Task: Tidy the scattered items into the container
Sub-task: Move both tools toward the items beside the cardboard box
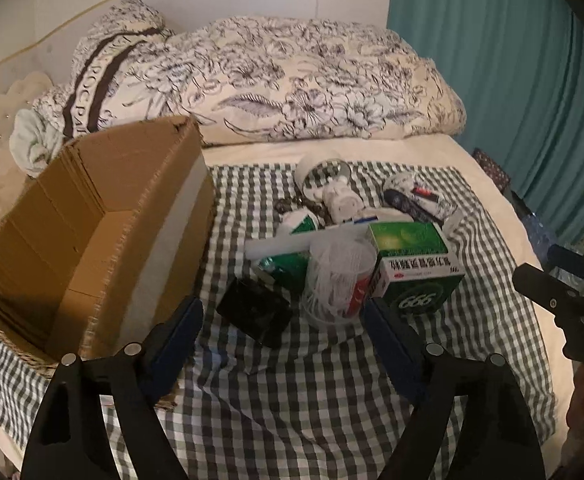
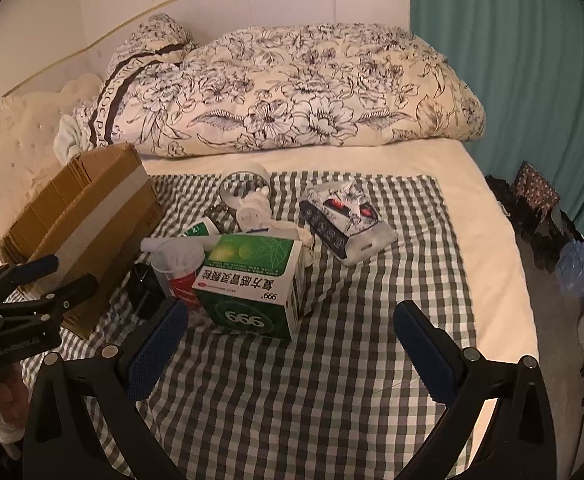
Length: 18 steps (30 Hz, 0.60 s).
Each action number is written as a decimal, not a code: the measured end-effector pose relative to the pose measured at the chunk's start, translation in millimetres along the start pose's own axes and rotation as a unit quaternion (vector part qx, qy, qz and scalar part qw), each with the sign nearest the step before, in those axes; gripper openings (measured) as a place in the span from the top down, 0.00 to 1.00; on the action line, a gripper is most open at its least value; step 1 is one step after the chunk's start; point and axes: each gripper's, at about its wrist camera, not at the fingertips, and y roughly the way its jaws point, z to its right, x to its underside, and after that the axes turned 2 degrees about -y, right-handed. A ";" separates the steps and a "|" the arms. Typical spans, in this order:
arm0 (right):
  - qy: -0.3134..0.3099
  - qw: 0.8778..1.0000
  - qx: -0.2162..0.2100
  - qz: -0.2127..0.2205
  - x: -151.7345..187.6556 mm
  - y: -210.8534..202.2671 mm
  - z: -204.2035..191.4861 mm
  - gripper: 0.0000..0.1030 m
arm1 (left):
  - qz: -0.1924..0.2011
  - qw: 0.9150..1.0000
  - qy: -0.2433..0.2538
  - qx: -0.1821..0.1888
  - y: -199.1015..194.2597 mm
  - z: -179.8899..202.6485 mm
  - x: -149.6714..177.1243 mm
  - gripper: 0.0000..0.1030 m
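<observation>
Cardboard first: the open brown corrugated box (image 1: 92,236) sits at the left edge of the green-and-white checked cloth (image 1: 292,400) on the bed, empty as far as I can see inside, so I judge the tidying has barely begun. I'll place everything else from that box.

Just right of the box, close to its near corner, lies a small black glossy block (image 1: 254,312). Touching it further right is a clear plastic tub of white cotton swabs (image 1: 338,280), and against that stands the green-and-white cardboard medicine carton (image 1: 416,272). Behind these, further from me, are a white-and-green squeeze tube (image 1: 302,224) and a clear round jar with a white lid (image 1: 324,176). Furthest right from the box, apart from the cluster, lies a soft patterned tissue pack (image 2: 348,220).

My left tongs (image 1: 280,336) are spread with nothing between the pads, and the black block and swab tub sit just beyond the tips. My right tongs (image 2: 288,344) are also spread and empty, with the medicine carton just ahead of them, nearer the left pad.

I read this as the approach to a first pick. Next, I'd bring the left tongs onto the black block and pinch its sides, then carry it left over the box wall; the swab tub leaning close by could be knocked.
</observation>
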 end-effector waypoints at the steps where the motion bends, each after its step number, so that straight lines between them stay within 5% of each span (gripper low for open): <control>1: 0.000 1.000 0.000 -0.003 0.7 3.4 0.5 0.00 | -0.004 1.000 -0.001 0.000 4.1 0.6 1.1 0.17; 9: -0.003 1.000 -0.006 -0.020 3.9 28.5 -7.3 0.00 | -0.033 0.998 -0.027 -0.049 48.0 -7.4 1.7 0.17; 18: -0.013 0.999 -0.010 -0.032 2.5 50.4 -18.2 0.00 | -0.068 0.994 -0.077 -0.046 83.4 -22.1 4.8 0.18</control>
